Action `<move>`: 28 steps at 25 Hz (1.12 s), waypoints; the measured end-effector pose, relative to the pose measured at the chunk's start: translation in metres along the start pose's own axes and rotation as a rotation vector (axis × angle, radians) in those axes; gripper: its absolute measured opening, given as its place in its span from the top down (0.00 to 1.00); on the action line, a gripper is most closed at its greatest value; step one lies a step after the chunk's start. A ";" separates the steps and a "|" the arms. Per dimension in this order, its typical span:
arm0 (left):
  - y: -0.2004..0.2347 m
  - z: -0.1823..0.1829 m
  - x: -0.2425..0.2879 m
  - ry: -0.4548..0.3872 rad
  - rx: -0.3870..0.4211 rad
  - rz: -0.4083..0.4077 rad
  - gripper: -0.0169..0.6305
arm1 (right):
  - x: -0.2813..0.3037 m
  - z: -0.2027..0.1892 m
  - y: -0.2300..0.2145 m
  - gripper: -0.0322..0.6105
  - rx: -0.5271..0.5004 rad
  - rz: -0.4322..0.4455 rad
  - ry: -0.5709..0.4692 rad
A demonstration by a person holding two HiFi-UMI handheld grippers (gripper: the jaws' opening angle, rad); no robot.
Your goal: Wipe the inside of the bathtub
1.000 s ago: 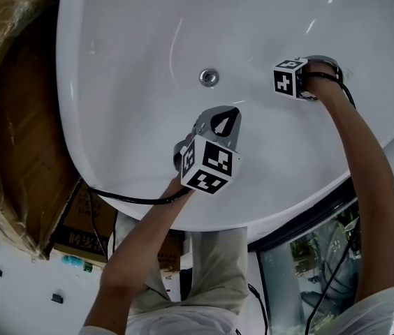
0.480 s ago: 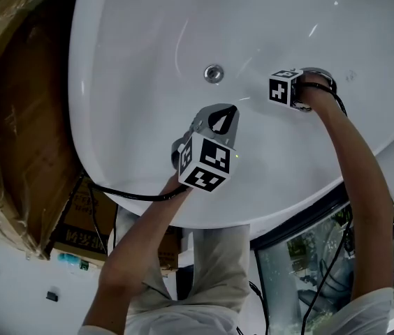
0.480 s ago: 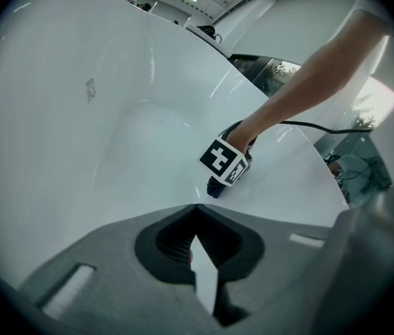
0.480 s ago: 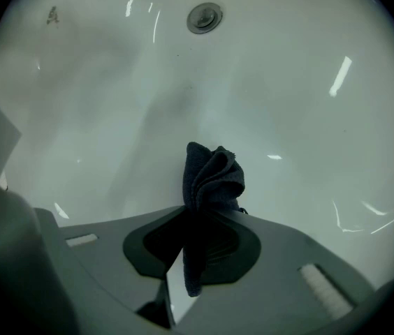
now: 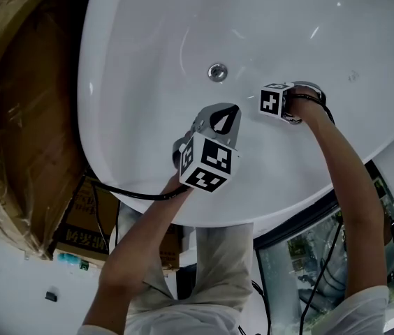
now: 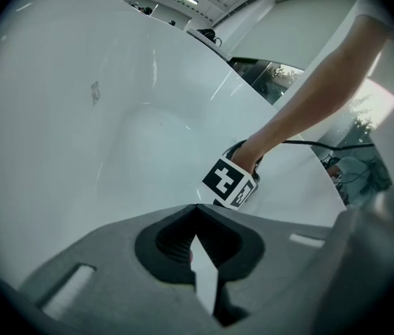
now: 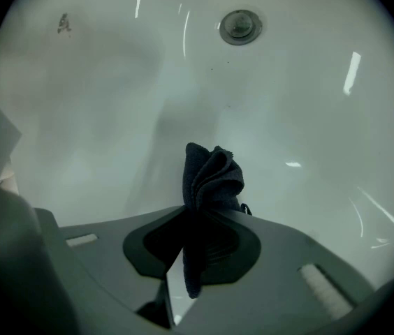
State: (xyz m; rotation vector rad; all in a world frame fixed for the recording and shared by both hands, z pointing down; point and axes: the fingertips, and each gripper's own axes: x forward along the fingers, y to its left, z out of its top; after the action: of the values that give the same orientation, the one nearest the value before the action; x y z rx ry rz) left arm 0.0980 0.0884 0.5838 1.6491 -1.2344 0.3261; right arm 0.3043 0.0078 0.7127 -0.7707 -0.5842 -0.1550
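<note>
Cardboard (image 5: 22, 117) beside tub (image 5: 148, 47); cloth (image 7: 211, 173) near drain (image 5: 217, 71).

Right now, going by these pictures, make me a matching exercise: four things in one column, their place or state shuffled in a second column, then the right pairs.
1. left gripper
2. right gripper
3. drain
4. cardboard

A. round metal, set in the bathtub floor
B. shut on the dark cloth
C. brown, outside the bathtub, at the head view's left
D. shut, nothing between its jaws

Pairs: 1-D, 2-B, 3-A, 4-C
</note>
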 end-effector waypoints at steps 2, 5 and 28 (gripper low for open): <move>0.003 0.000 -0.003 -0.002 0.002 0.003 0.98 | 0.002 0.011 0.013 0.87 -0.001 0.033 -0.030; 0.006 -0.002 -0.008 -0.001 0.004 0.007 0.98 | 0.007 0.022 0.032 0.87 -0.010 0.068 -0.033; -0.004 -0.001 -0.011 0.017 0.021 0.000 0.98 | -0.037 0.054 0.079 0.87 -0.038 0.190 -0.380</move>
State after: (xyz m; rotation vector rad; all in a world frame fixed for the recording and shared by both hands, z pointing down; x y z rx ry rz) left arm 0.0969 0.0957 0.5747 1.6612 -1.2216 0.3537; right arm 0.2769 0.0993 0.6749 -0.8948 -0.8645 0.1600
